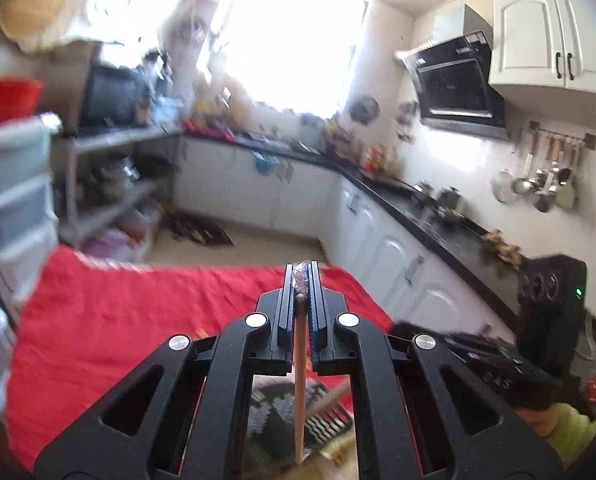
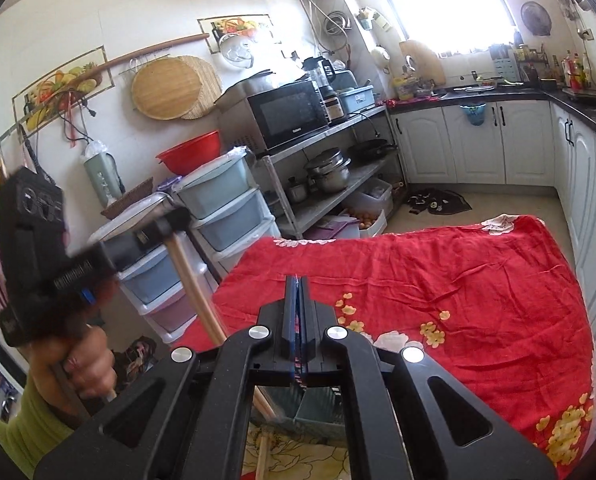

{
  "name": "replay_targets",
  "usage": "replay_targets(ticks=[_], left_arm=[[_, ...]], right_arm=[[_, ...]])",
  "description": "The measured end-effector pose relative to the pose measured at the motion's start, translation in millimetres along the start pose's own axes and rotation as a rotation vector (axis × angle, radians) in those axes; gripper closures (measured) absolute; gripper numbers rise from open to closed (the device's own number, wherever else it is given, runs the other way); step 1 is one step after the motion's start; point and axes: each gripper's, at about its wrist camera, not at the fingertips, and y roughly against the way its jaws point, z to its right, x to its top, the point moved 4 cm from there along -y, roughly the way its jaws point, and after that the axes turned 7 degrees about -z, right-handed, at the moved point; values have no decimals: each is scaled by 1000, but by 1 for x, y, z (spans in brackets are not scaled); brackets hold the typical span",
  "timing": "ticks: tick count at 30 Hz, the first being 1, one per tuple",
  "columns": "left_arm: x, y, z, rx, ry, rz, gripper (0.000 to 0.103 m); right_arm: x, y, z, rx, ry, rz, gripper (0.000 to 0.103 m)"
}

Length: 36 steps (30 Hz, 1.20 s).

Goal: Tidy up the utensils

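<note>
My left gripper [image 1: 301,270] is shut on a long wooden utensil handle [image 1: 299,380] that hangs down between its fingers, with clear plastic wrap at the top end. In the right wrist view the left gripper [image 2: 160,228] is at the left, held high, with the wooden handle [image 2: 194,280] slanting down from it. My right gripper [image 2: 296,280] is shut above the red flowered tablecloth [image 2: 437,280]; something thin and dark shows between its fingers, too small to name. A slotted grey utensil holder [image 2: 317,408] shows below the right gripper.
The red cloth [image 1: 138,320] covers a table. Stacked plastic drawers [image 2: 222,208] and a metal shelf with pots and a microwave [image 2: 286,114] stand at the left. White cabinets with a black counter [image 1: 437,224] run along the right. Ladles hang on the wall [image 1: 545,184].
</note>
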Motion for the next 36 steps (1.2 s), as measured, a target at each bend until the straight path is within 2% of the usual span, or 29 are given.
replay_targets(ticks=[2,3,6,10,14,17,26,31,36], left_arm=[[1,0,-3,37,-5,25,100],[-1,-3,-4,65,-13,37,100],[-12,-12,-11,87,-6,46,100],[-25,-21,-12,68,24,48,100],[-38,-26,-19,73,47,26,100],[-47,-28,-23,68,60,4,95],[-66,-20,-25,67,89,-38,59],[-75,-1,-24,80,97,-53,35],[-85,17,-21,68,101,-63,17]], right_arm=[[0,-1,4,-21,-7,-4,86],[-1,-2,5,-30,-9,-4,71],[-4,-2,10,-72,-8,-1,67],[-12,1,16,-141,10,-2,48],[-23,2,19,-198,38,-19,41],[-32,3,21,-213,48,-32,36],[-56,9,21,-233,62,-56,28],[-69,12,17,-231,66,-69,25],[-83,19,12,-222,67,-75,22]])
